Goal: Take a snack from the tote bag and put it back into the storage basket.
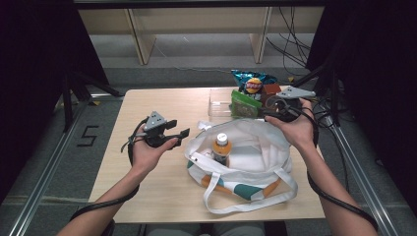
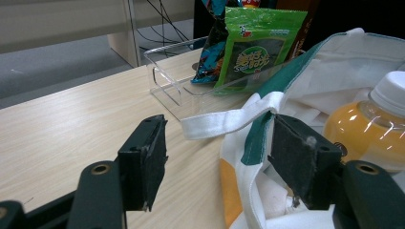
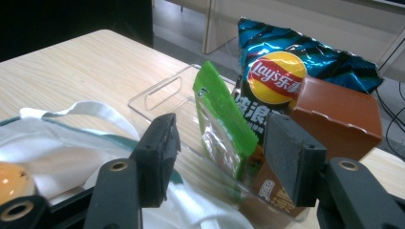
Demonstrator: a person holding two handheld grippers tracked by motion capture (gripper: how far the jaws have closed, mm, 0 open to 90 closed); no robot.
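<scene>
A white tote bag [image 1: 255, 147] with teal and orange patches lies open on the wooden table [image 1: 157, 103]. An orange drink bottle [image 1: 222, 146] with a white cap stands inside it. My left gripper [image 1: 178, 129] is open to the left of the bag; in the left gripper view its jaws frame the bag's strap [image 2: 229, 121] without touching it. My right gripper [image 1: 269, 114] is open at the bag's far right, pointing at a green snack packet [image 3: 224, 119] that stands in a clear tray [image 3: 162, 93]. The pads do not touch the packet.
In the tray with the green packet are a blue Lay's chips bag [image 1: 253, 83] and a brown box [image 1: 271, 91]. Bare tabletop lies to the left of the bag. Wooden shelving legs and cables stand beyond the table's far edge.
</scene>
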